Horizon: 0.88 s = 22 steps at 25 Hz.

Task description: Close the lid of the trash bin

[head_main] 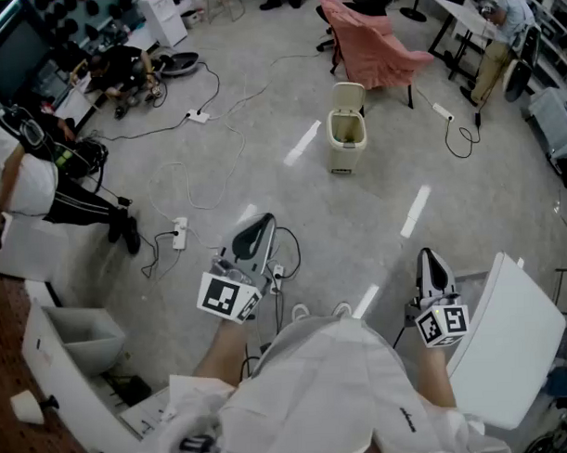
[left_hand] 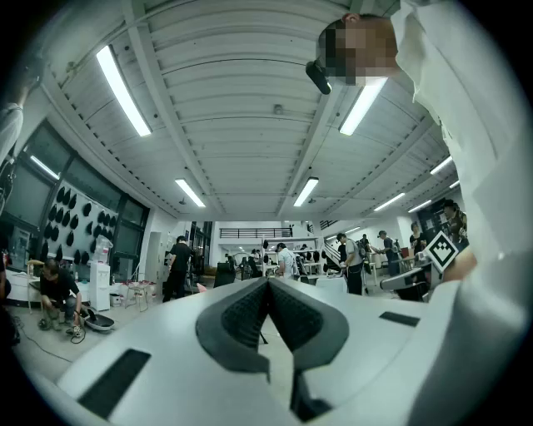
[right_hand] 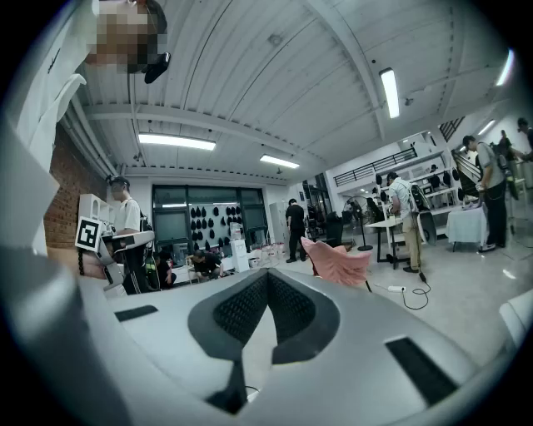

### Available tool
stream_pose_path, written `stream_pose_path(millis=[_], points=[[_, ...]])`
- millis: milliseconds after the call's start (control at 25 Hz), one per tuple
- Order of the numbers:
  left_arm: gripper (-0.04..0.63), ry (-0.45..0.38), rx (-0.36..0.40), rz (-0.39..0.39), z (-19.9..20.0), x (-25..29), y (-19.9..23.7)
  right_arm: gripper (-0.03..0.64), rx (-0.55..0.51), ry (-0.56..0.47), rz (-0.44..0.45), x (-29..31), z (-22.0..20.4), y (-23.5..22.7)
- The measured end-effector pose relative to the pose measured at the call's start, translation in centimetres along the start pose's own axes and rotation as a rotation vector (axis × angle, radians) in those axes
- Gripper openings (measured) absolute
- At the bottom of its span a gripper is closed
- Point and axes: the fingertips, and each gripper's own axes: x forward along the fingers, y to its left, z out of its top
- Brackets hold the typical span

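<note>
L gripper (head_main: 261, 222): pads (left_hand: 241, 312) clenched tip to tip, nothing btwn them. R gripper (head_main: 430, 256): same, pads (right_hand: 293, 306) pressed together, empty. Both are held roughly level at the person's sides, L marker cube (head_main: 228, 297) and R marker cube (head_main: 442, 324) toward the body, tips fwd over the grey floor (head_main: 393, 171). Trash bin (head_main: 346, 140) stands on the floor well ahead of both sets of fingertips: fwd-right of the L tips, fwd-left of the R tips, no contact w/ either. Cream body, lid (head_main: 350, 97) up, standing near upright at the bin's far edge, mouth open. Smth at the bin's base on the near side, prob a pedal, too small to be sure. Pink chair (head_main: 375, 49) sits beyond the bin, further from the tips; it also shows right of the R pads in the right gripper view. Power strip (head_main: 180, 233) w/ cables lies on the floor, near and left of the L tips. White panel (head_main: 510, 334) just right of the R gripper. Crouching person (head_main: 120, 69) far fwd-left of the L tips.
</note>
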Motion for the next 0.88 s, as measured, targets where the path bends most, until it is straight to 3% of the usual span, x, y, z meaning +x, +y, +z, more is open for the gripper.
stream_pose_path(millis=[400,720,800,840,880], points=[[0.025,0.001,-0.004,-0.011,-0.2,0.0,0.3,0.017,-0.015,0.014,-0.002,0.4,0.1,0.3],[0.028,0.035,-0.059,-0.055,-1.4,-0.6,0.9,0.019,0.037,-0.001,-0.017,0.8,-0.5,1.3],[0.033,0.046,-0.075,-0.086,-1.9,-0.7,0.6,0.089,0.033,0.002,-0.001,0.9,-0.8,2.0],[0.092,0.050,-0.083,-0.103,-2.2,-0.7,0.3,0.142,0.028,0.009,0.008,1.0,-0.9,2.3],[0.236,0.055,-0.087,-0.119,-2.4,-0.7,0.1,0.214,0.024,0.016,0.019,1.2,-1.1,2.7]])
